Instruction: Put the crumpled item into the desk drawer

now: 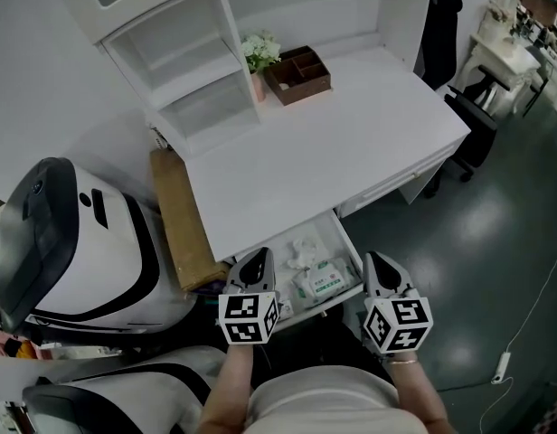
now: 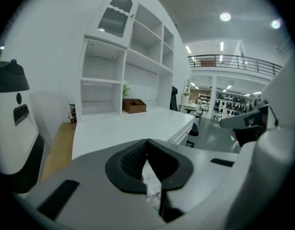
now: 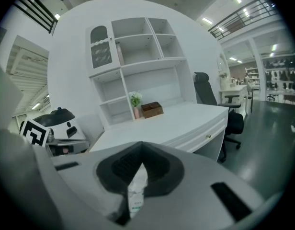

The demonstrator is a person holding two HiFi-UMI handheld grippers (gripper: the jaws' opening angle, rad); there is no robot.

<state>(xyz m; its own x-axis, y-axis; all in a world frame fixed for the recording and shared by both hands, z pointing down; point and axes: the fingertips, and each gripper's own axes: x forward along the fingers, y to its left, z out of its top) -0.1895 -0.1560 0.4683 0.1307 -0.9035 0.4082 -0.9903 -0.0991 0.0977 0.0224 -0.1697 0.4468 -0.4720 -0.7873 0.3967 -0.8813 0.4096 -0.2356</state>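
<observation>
Crumpled item (image 1: 306, 251): white lump, lies inside the open drawer, in the back half, just behind a green-and-white wipes pack. Table (image 1: 351, 134): white, top bare toward the front edge; nothing crumpled on it. Drawer (image 1: 351, 253): pulled out from under the table's front edge, not pushed in. Judgement: the placing step looks done and only the closing of the drawer, if wanted, is left. Left gripper (image 1: 258, 259): hovers over the drawer's front left corner. Its fingers (image 2: 130, 162) are clenched tip to tip with nothing between them; white crinkled stuff shows through the gap lower down, which I read as drawer contents beyond, not a held thing. Right gripper (image 1: 376, 262): hovers by the drawer's front right corner. Its fingers (image 3: 119, 169) likewise meet at the tips, and the pack seen through their gap appears to lie in the drawer, apart from them. Wipes pack (image 1: 322, 284): flat, near the drawer front. Item's axis: slightly longer from drawer front to back, as far as the head view shows; no distinct end, so no pointing direction can be given.
</observation>
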